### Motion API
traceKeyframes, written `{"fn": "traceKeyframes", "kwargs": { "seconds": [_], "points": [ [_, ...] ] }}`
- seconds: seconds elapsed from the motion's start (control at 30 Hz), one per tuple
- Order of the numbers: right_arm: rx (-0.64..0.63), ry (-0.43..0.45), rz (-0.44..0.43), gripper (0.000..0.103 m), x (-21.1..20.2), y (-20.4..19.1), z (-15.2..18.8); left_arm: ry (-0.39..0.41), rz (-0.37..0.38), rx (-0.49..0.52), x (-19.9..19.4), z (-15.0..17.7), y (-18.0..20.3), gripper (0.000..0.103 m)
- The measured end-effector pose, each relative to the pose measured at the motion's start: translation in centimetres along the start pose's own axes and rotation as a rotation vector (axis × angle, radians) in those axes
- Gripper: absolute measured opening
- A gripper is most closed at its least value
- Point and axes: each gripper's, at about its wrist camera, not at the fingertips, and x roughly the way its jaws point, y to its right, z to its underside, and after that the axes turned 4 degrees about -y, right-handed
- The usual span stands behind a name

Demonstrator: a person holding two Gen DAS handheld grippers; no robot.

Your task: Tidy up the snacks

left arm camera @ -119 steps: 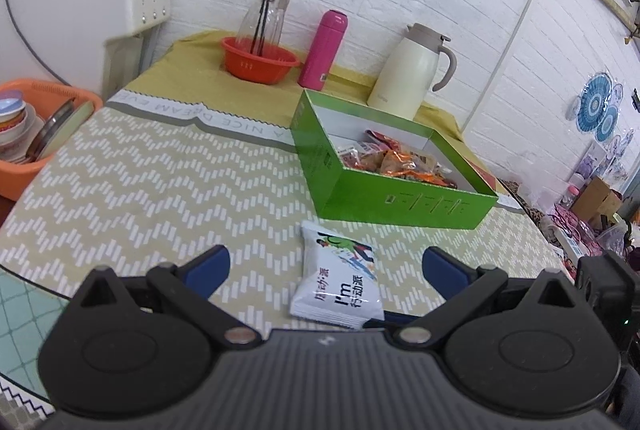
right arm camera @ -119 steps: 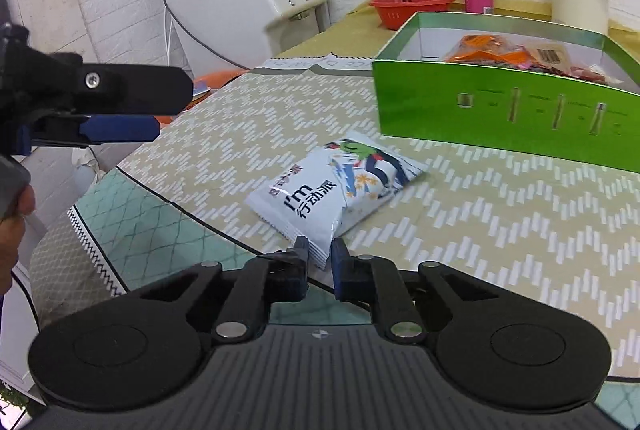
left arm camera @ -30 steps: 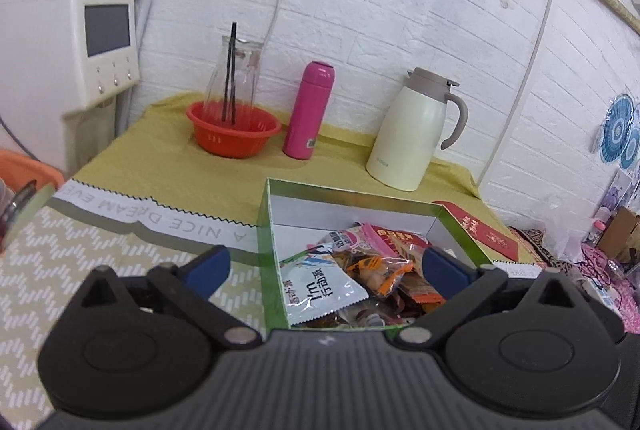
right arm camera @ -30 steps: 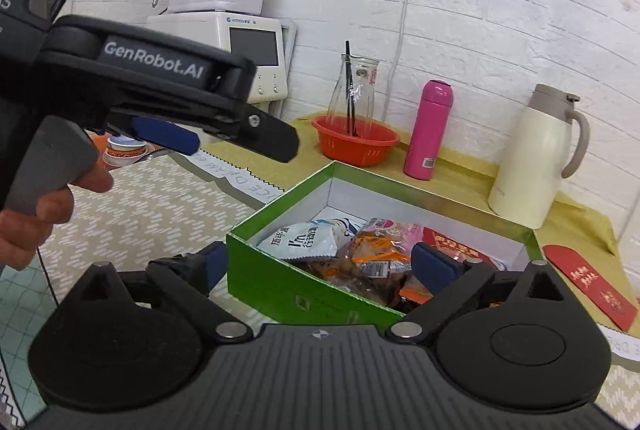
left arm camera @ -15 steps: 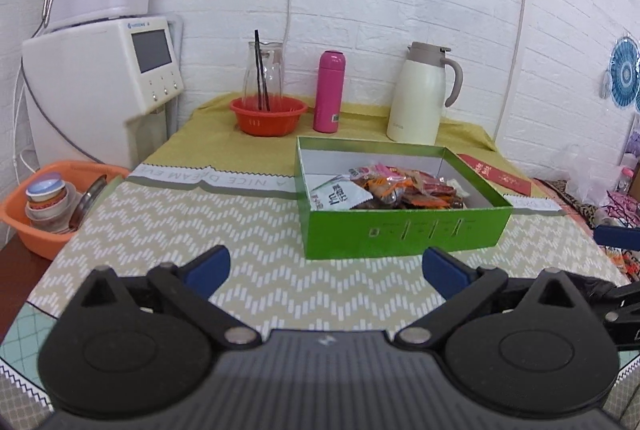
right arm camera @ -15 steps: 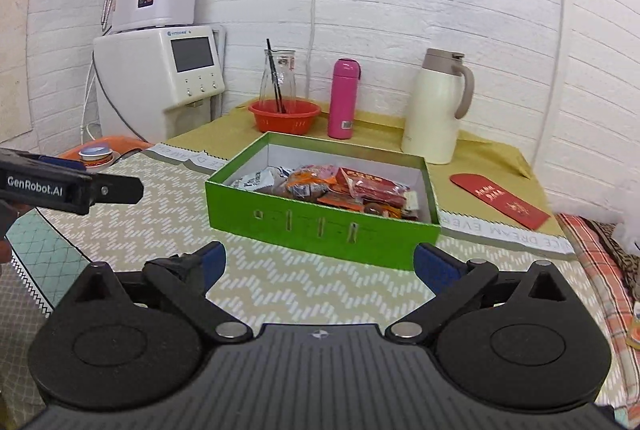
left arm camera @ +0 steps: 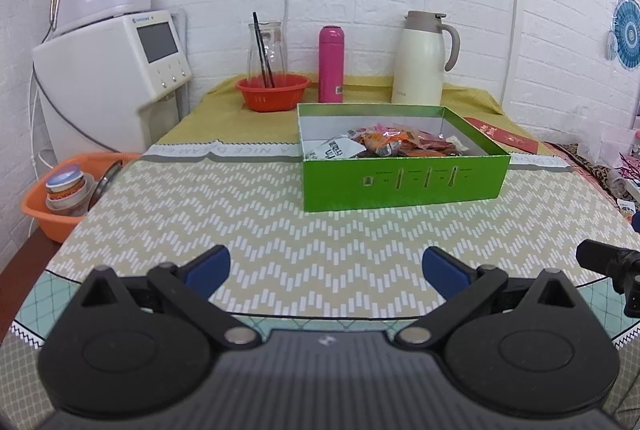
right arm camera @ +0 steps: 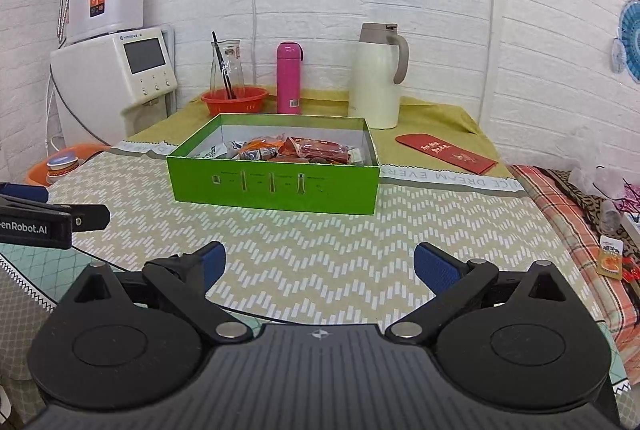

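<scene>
A green box (left arm camera: 404, 182) stands on the patterned table and holds several snack packets, among them a white packet (left arm camera: 334, 150) at its left end. The box also shows in the right wrist view (right arm camera: 272, 186), with red and orange packets (right arm camera: 316, 148) inside. My left gripper (left arm camera: 326, 270) is open and empty, low over the table's near edge, well short of the box. My right gripper (right arm camera: 318, 266) is open and empty, likewise back from the box. The left gripper's body (right arm camera: 48, 218) shows at the left of the right wrist view.
Behind the box stand an orange bowl with a glass jar (left arm camera: 272, 92), a pink bottle (left arm camera: 331, 64) and a cream thermos jug (left arm camera: 422, 58). A white water machine (left arm camera: 116, 70) is at the left. An orange basin (left arm camera: 60, 190) sits beside the table. A red envelope (right arm camera: 446, 152) lies back right.
Both grippers have drawn back from the box toward the table's near edge. The white packet that lay on the table 4 s ago now lies in the box. Both grippers stay open.
</scene>
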Motion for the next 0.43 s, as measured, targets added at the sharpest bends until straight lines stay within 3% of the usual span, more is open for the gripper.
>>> {"fn": "traceKeyframes", "kwargs": {
  "seconds": [0.43],
  "points": [
    [0.008, -0.005, -0.004, 0.103, 0.06, -0.18, 0.39, 0.008, 0.015, 0.010, -0.30, -0.01, 0.28, 0.102]
  ]
}}
